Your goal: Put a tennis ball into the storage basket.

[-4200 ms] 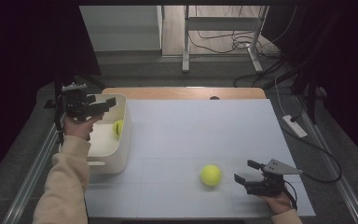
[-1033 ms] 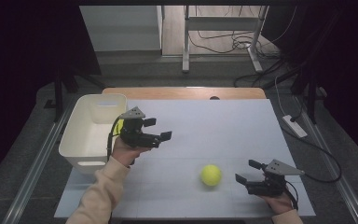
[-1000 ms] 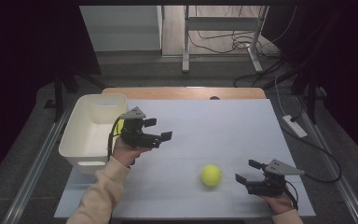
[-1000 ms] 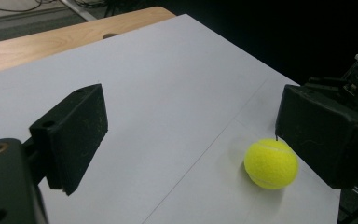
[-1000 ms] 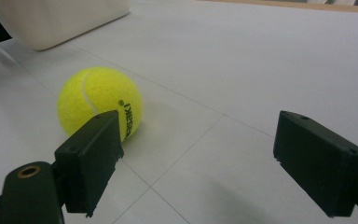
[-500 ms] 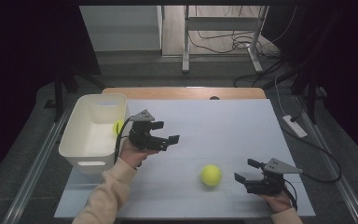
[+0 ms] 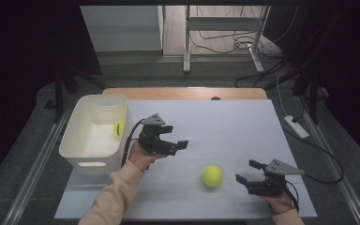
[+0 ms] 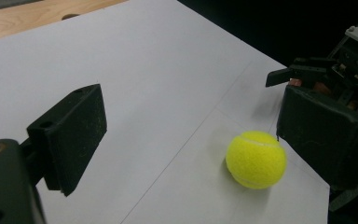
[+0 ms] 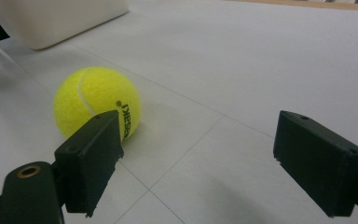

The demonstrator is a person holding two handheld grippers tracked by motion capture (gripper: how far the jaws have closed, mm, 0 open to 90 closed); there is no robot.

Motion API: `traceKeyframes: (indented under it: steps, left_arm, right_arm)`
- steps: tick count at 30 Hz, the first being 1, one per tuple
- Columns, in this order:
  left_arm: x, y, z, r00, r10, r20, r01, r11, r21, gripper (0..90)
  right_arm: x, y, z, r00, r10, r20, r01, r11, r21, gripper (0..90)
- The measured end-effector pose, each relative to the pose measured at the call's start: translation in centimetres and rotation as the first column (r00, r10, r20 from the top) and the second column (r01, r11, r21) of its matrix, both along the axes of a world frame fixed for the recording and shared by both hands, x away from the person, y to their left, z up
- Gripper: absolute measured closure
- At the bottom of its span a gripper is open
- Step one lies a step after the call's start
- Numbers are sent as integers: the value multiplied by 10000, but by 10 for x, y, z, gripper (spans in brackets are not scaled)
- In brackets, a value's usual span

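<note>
Left gripper (image 7: 177, 147) released, empty — aimed at tennis ball (image 7: 212, 176) toward 4 o'clock for pickup; right gripper (image 7: 246, 172) released, waiting at ball's 3 o'clock.

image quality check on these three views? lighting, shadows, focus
High view: white table sheet evenly lit, surroundings near black, soft shadow beneath the tennis ball. Left gripper view: ball fairly sharp, near jaws soft, dark background beyond the table edge. Right gripper view: ball print legible, jaws slightly blurred, no glare.
</note>
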State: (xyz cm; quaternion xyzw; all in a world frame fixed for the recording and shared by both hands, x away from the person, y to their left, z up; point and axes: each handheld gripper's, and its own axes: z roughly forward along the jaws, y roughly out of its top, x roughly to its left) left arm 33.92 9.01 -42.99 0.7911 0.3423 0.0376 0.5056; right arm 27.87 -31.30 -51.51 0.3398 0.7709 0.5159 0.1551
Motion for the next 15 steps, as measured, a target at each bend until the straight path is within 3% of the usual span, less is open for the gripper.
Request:
traceKeyframes:
  steps: [15]
  left_arm:
    - [2,-16,-8,9983,-522,-270,528,9983,235,94]
  right_arm:
    - [-1,-1,0,10000,-61,60,61,10000,8,151]
